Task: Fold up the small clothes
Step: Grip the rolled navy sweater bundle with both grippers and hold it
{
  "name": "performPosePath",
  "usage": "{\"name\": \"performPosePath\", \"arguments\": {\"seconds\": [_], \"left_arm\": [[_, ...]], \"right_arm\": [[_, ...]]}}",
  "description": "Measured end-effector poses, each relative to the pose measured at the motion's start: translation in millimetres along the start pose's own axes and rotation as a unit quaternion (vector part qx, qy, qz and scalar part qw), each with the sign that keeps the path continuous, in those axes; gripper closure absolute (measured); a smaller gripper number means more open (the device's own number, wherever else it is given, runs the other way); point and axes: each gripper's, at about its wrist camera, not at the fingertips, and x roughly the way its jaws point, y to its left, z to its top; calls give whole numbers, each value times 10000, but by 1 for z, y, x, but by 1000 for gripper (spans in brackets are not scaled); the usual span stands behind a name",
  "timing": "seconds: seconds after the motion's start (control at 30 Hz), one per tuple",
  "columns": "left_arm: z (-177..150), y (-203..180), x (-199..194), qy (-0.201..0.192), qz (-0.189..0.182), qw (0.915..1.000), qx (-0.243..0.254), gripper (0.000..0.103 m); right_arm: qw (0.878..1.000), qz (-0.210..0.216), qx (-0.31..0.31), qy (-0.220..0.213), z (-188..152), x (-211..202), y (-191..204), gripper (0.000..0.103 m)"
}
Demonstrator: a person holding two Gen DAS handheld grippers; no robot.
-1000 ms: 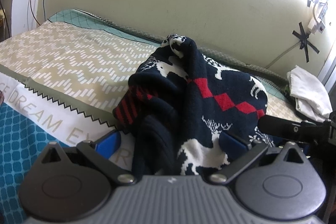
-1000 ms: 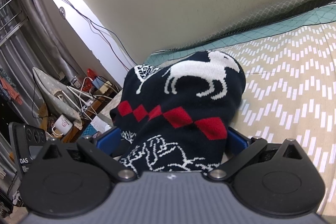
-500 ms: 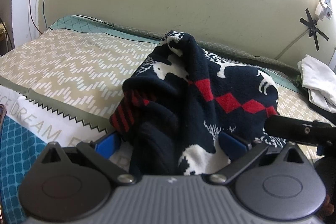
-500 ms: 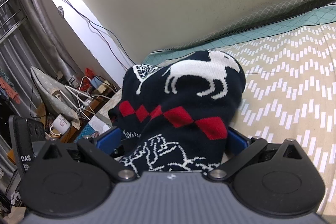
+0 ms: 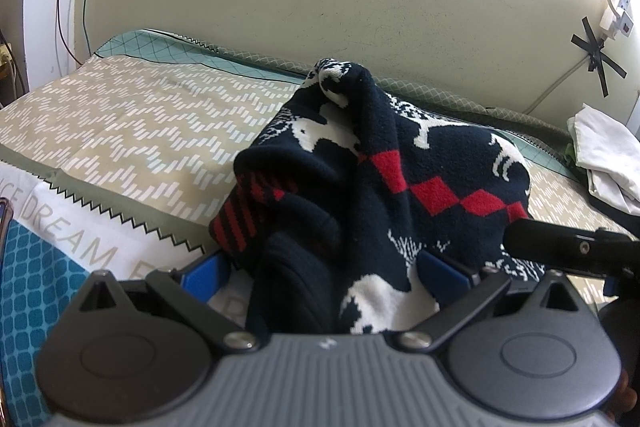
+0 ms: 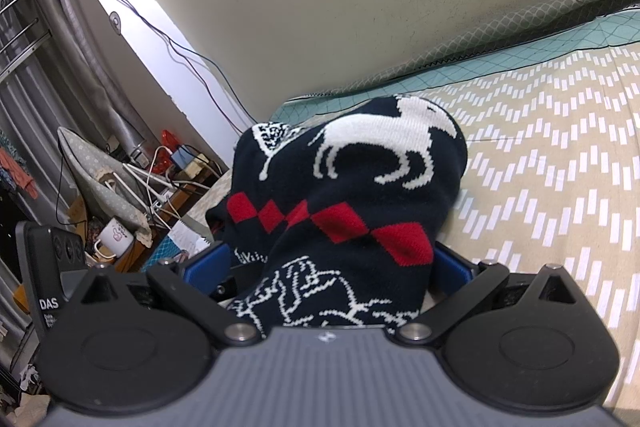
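Navy knit sweater bunched on the patterned bedspread, unmoved since before | left gripper and right gripper each pinching it | only left view shows white cloth
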Motion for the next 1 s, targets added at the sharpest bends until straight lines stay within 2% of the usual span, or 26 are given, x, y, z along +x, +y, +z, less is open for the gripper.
{"name": "performPosePath", "arguments": {"seconds": [0.73, 0.83, 1.0], "left_arm": [[0, 1, 0, -11, -56, 10000, -34, 0], [0, 5, -3, -59, -153, 9997, -172, 0], [0, 27, -9, -245, -299, 9962, -782, 0]], "right_arm": [[9999, -142, -47, -9, -1, 5, 5, 6], [10000, -72, 43, -37, -1, 4, 1, 6], [10000, -63, 38, -51, -1, 4, 1, 6]]}}
